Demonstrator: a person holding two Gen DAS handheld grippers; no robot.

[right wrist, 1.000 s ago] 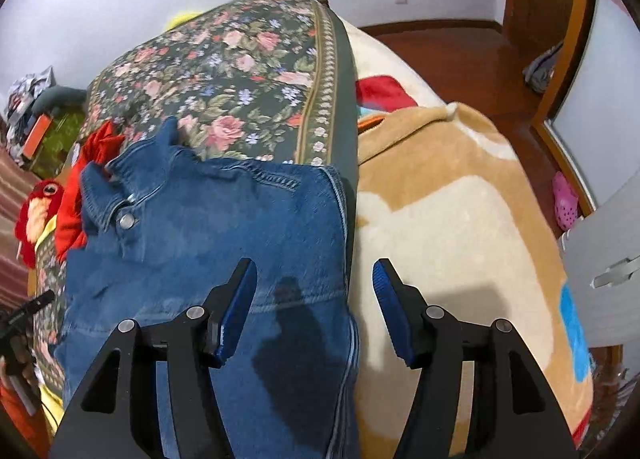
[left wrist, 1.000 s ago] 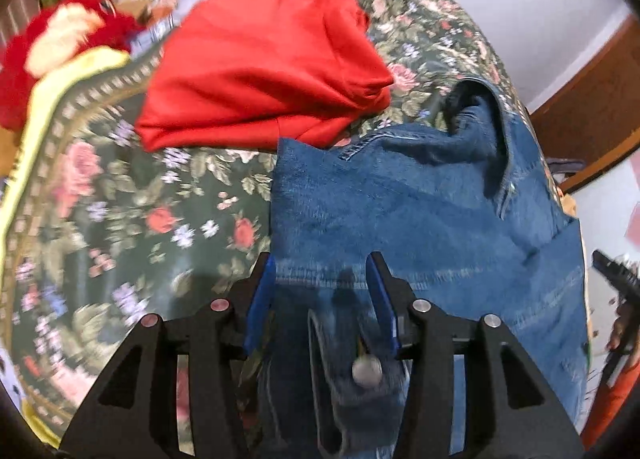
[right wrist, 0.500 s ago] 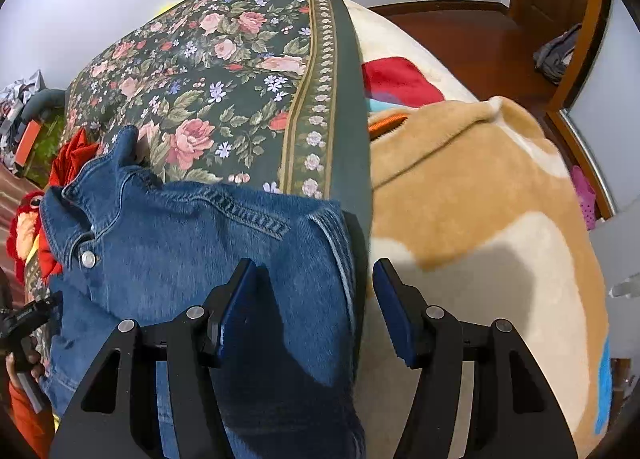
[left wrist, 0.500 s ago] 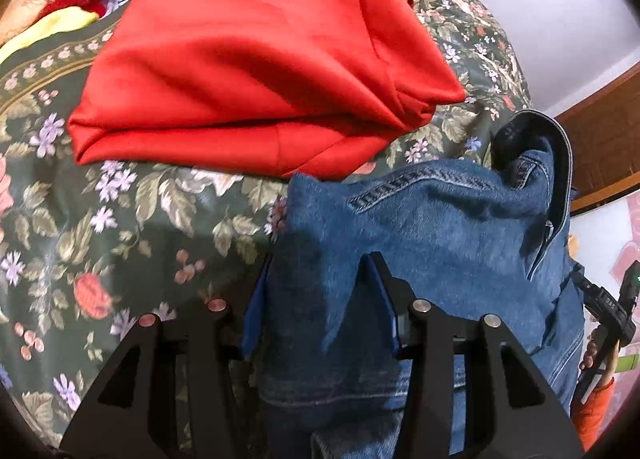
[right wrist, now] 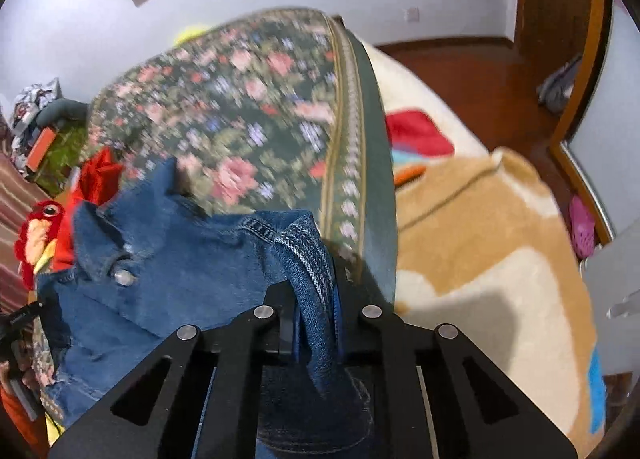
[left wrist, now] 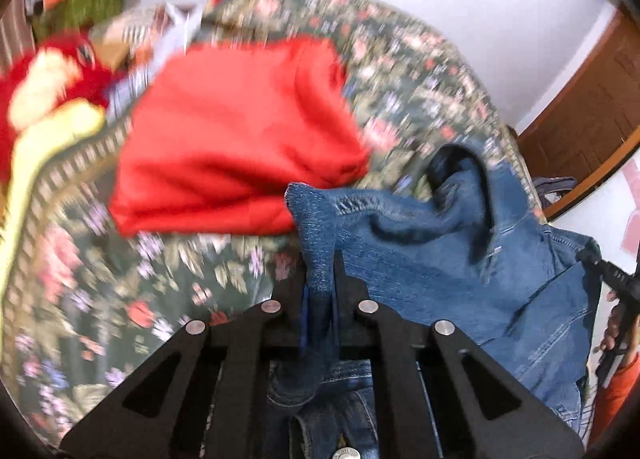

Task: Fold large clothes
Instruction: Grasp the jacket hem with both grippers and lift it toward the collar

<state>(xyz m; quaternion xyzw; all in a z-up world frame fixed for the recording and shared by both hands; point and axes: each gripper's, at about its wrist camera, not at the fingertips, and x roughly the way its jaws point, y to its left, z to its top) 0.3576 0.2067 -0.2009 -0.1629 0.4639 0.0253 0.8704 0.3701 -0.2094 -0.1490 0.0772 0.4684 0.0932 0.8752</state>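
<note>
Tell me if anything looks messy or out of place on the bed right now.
Only the denim jacket: its collar is rumpled and it is bunched where the left gripper and right gripper pinch its two corners. The folded red garment lies tidy on the floral bedspread.

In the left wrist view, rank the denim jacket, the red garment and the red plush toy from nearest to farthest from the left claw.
1. Denim jacket: pinched in the left claw.
2. Red garment: just beyond, centre of the bed.
3. Red plush toy: far left, at the bed's edge.
</note>
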